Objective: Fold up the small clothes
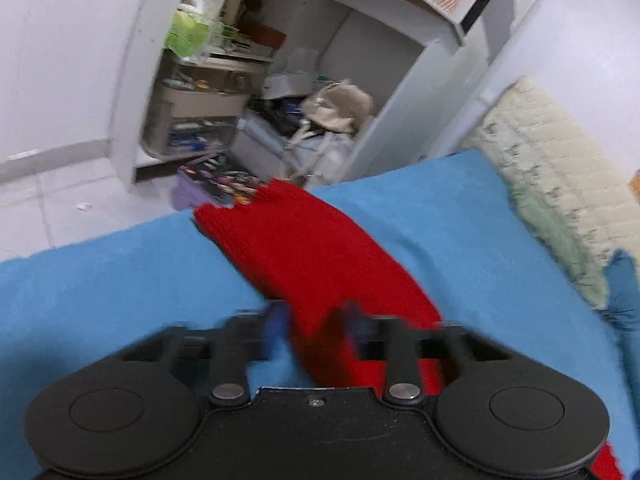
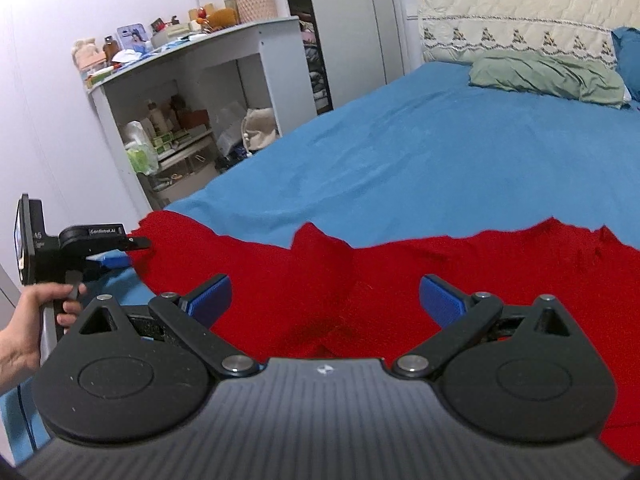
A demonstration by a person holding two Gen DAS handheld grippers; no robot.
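A red knitted garment (image 2: 400,280) lies spread on the blue bed sheet (image 2: 420,152). My right gripper (image 2: 325,300) hovers over its near middle, open and empty, with its blue pads (image 2: 210,298) wide apart. My left gripper (image 2: 120,254) shows at the left of the right wrist view, held by a hand, shut on the garment's left edge. In the blurred left wrist view the left gripper (image 1: 312,322) has its fingers close together with the red garment (image 1: 304,248) between them, and the cloth stretches forward over the sheet (image 1: 120,280).
A white shelf unit (image 2: 192,80) full of bottles and bags stands left of the bed; it also shows in the left wrist view (image 1: 400,92). A green pillow (image 2: 548,74) and a cream headboard (image 2: 520,12) lie at the far end. A white floor (image 1: 60,200) borders the bed.
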